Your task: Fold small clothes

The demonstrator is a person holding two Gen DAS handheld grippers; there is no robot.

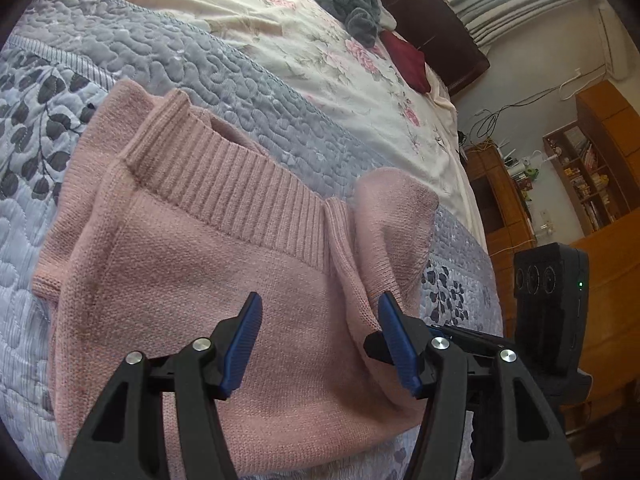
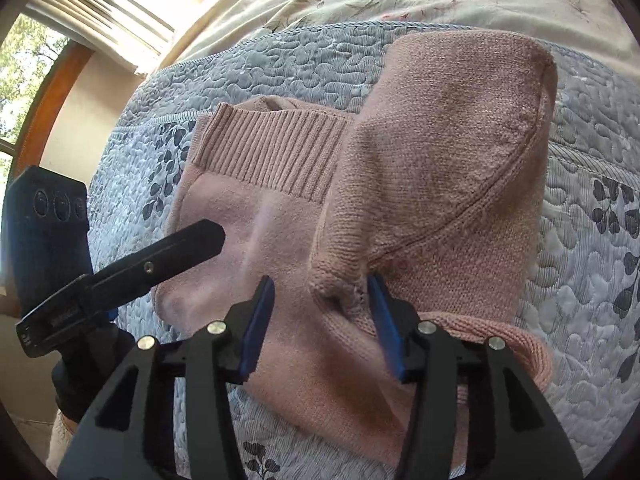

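From the left wrist, the left hand-held gripper (image 1: 320, 312) hung just above a pink knitted sweater (image 1: 224, 264) that lay on a quilted grey bedspread (image 1: 168, 60) on the bed. Its blue-padded fingers (image 1: 244, 344) stood apart with nothing between them, over the plain knit of the body, below the ribbed collar (image 1: 240, 172). To the right of the collar one part of the garment, likely a sleeve (image 1: 394, 216), was turned up and over onto the body. Further up the bed, well apart from the sweater, lay a grey-green knit (image 1: 356, 4) and a dark red cloth (image 1: 408, 64), perhaps waiting their turn.

From the right wrist, the right hand-held gripper (image 2: 322, 304) was also spread wide and held nothing. Between its fingers rose a bunched ridge of the knit, where the folded-over sleeve (image 2: 448, 168) met the body; whether the pads touched the fabric could not be told. The sleeve covered the right part of the sweater, its seam running slantwise, while a ribbed edge (image 2: 516, 340) poked out below it. The other gripper's black finger (image 2: 160, 256) reached in from the left above the body.

By my reading the folding was partway done: one side was brought in, but loosely and bulging. It wanted smoothing; the far side and the final fold across remained.
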